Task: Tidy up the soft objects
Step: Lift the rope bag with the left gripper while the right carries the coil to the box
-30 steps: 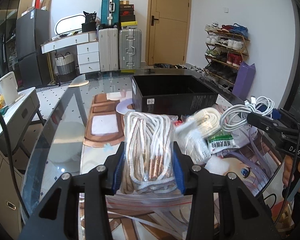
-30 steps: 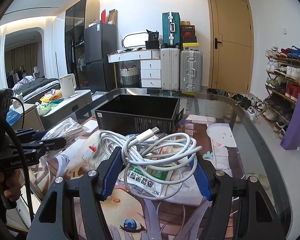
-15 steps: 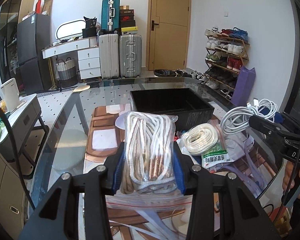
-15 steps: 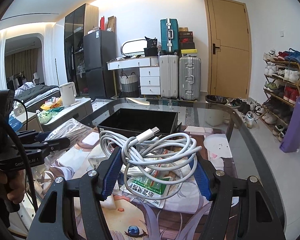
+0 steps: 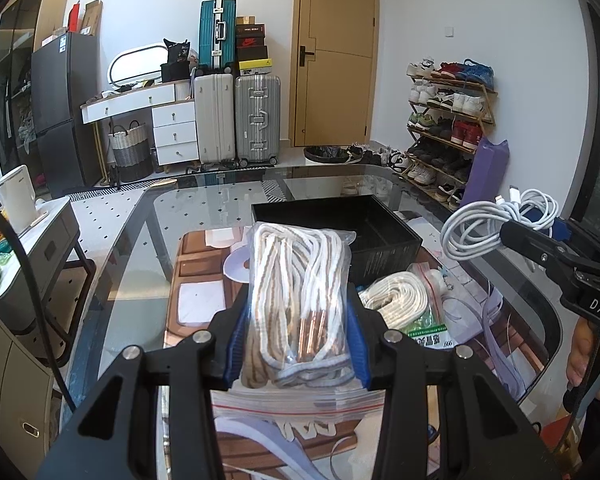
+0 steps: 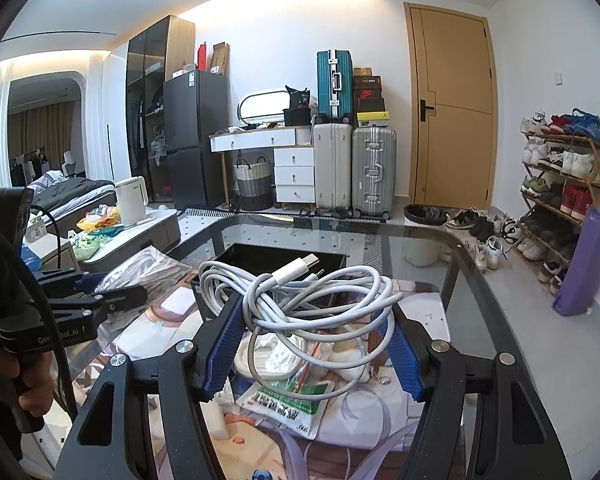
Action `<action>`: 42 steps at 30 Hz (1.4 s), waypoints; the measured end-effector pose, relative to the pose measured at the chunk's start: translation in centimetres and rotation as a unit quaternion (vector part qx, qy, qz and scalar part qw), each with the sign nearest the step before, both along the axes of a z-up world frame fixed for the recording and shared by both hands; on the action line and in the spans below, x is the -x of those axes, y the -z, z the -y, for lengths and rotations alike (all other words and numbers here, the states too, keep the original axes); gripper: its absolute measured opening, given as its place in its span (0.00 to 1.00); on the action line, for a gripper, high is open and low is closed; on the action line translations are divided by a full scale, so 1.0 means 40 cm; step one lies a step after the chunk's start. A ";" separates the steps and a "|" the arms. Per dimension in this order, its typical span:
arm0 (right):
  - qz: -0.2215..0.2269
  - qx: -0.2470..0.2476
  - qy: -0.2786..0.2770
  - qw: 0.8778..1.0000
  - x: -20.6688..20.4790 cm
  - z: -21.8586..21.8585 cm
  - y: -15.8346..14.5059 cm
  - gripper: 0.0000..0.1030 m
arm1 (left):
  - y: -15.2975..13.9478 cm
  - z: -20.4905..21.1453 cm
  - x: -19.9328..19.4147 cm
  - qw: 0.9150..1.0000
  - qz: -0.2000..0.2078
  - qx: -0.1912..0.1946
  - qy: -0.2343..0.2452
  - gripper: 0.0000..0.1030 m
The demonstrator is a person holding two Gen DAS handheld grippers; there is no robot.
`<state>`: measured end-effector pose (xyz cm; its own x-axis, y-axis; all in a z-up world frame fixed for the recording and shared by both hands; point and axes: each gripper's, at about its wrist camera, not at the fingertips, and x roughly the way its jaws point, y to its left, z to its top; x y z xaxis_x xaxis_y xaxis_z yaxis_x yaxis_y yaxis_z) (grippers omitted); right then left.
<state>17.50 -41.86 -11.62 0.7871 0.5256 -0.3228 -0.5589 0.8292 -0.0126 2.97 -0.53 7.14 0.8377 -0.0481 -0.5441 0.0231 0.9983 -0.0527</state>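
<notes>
Both my claws have lifted since a moment ago, so the black box (image 5: 340,232) on the glass surface (image 5: 140,248) now sits lower in view. My left claw (image 5: 296,344) squeezes a bag of laces (image 5: 300,300) around its middle. It is light, squashy and slippery plastic, so I think a firm middle hold is best. My right claw (image 6: 312,344) pinches a white cable bundle (image 6: 300,300), light and floppy, with loops that may slide out.
</notes>
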 end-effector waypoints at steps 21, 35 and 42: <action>-0.005 -0.010 0.001 1.000 -0.076 -0.041 -0.013 0.65 | -0.022 0.024 -0.136 1.000 0.010 -0.002 0.005 0.40; -0.002 0.031 -0.011 0.999 -0.172 -0.140 -0.018 0.65 | -0.006 -0.001 -0.209 1.000 -0.003 0.001 -0.005 0.41; -0.013 0.045 -0.016 0.999 -0.233 -0.169 -0.015 0.65 | 0.010 -0.006 -0.232 1.000 -0.008 0.004 -0.007 0.41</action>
<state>26.82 -35.08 -11.02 0.7606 0.5190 -0.3900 -0.5870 0.8064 -0.0716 12.26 -0.27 6.76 0.8292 -0.0409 -0.5574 0.0081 0.9981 -0.0611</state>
